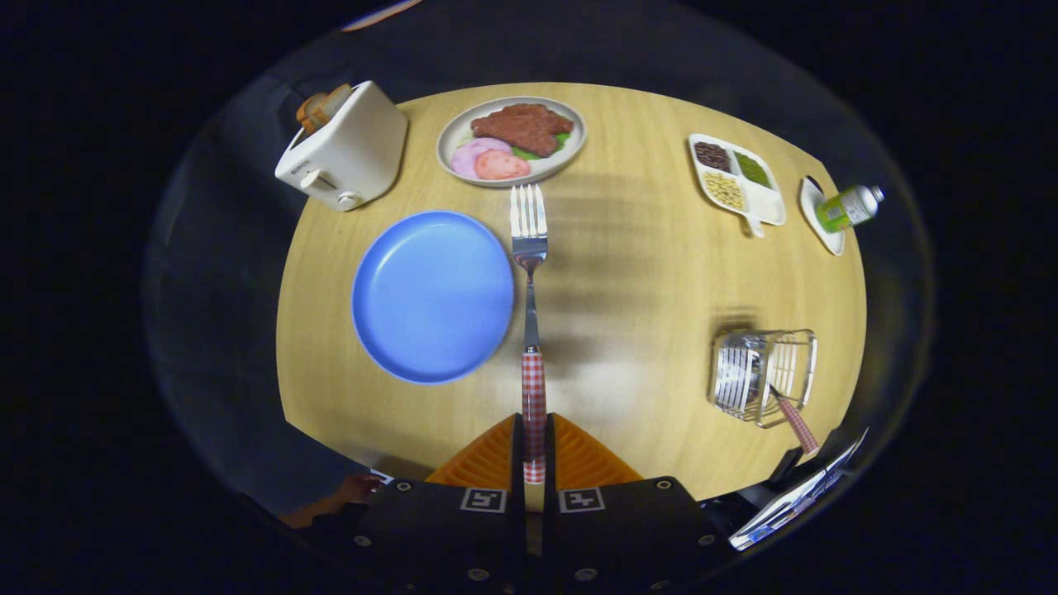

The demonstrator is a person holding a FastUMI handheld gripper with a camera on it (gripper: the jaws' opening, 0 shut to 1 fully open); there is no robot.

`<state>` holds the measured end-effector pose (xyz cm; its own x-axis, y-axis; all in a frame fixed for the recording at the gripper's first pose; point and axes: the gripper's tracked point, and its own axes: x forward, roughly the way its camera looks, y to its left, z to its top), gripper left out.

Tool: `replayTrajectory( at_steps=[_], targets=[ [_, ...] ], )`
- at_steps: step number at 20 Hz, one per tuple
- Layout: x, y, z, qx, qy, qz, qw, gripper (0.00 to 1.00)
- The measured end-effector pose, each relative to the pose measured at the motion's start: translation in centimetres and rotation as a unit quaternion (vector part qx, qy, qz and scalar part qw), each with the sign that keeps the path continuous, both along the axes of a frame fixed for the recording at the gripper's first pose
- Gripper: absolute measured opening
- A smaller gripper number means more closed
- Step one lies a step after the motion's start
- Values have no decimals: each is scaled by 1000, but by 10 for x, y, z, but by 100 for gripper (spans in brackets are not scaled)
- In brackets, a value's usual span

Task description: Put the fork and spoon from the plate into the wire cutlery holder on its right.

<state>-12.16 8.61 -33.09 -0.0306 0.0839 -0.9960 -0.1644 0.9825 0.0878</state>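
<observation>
Seen along the fingers in the gripper view: hand-held gripper [535, 446] clamped on the red-and-white checked handle of the fork [531, 281], both fingers pressing its sides, metal tines pointing away toward the far edge of the worktop [645, 248]. Held above the wood-grain surface just beside the right rim of the blue plate [433, 296], which lay smooth, round and bare. Wire cutlery holder [764, 376] stood near the right edge, well apart from the fork; a checked handle, probably the spoon [795, 421], already leaned out of it. Judged as mid-carry, fork lifted and not yet delivered. To do it well: swing right while keeping the long shaft level, then tip tines downward over the open top and lower inside the thin chrome wires, clear of the leaning handle, before releasing. Glossy white toaster [343, 149] with bread at the far left corner; a plate of food [511, 139] at the far edge.
</observation>
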Motion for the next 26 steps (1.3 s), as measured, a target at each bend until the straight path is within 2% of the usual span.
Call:
replayTrajectory(
  at_steps=[4, 10, 15, 26],
  targets=[
    [-11, -88, 19, -30, 3, -27, 999, 9],
    [-35, -169, 15, -52, 40, -42, 997, 9],
    [-56, -190, 4, -37, 88, -22, 995, 9],
    [-66, -203, 2, -31, 153, 29, 987, 9]
  ],
)
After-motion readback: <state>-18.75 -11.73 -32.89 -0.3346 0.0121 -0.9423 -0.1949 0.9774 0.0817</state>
